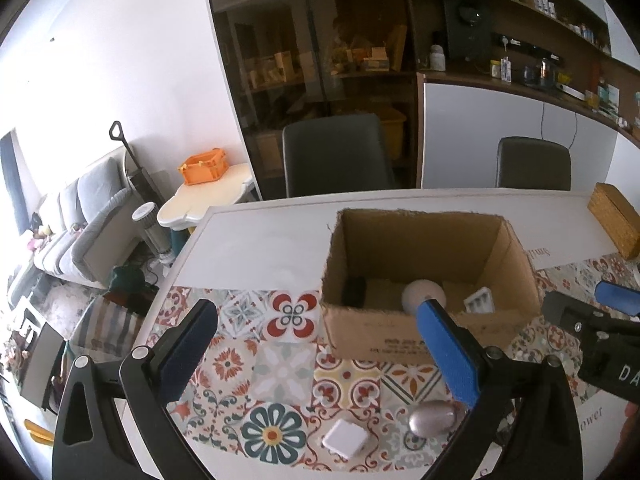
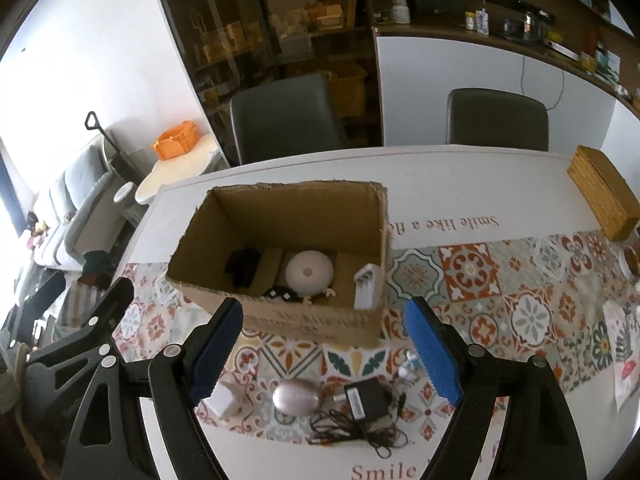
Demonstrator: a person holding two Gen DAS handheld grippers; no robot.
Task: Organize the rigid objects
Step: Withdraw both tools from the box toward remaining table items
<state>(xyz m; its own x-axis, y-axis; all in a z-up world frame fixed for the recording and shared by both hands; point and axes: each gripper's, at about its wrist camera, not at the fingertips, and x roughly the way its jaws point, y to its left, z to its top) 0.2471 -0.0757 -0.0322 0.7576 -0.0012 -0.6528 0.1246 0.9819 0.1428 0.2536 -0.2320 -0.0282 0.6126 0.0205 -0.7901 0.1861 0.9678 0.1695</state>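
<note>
An open cardboard box [image 1: 372, 336] [image 2: 304, 322] stands on the patterned tablecloth. Inside lie a white round toy [image 2: 309, 273], a black item [image 2: 242, 266] and a white ribbed piece [image 2: 366, 286]. In front of the box lie a white square charger [image 1: 345, 438] [image 2: 228, 400], a silver egg-shaped object [image 1: 434, 418] [image 2: 297, 396], a black power adapter [image 2: 365, 396] with tangled cord, and a small blue-white figure [image 2: 409, 368]. My left gripper [image 1: 320, 344] is open and empty above the table. My right gripper [image 2: 320, 348] is open and empty above these items; it shows at the right in the left wrist view [image 1: 592, 320].
A woven box [image 1: 616, 220] [image 2: 604, 190] sits at the table's far right. Two dark chairs [image 1: 336, 156] [image 2: 496, 120] stand behind the table. A sofa and side table with an orange crate [image 1: 204, 166] are to the left.
</note>
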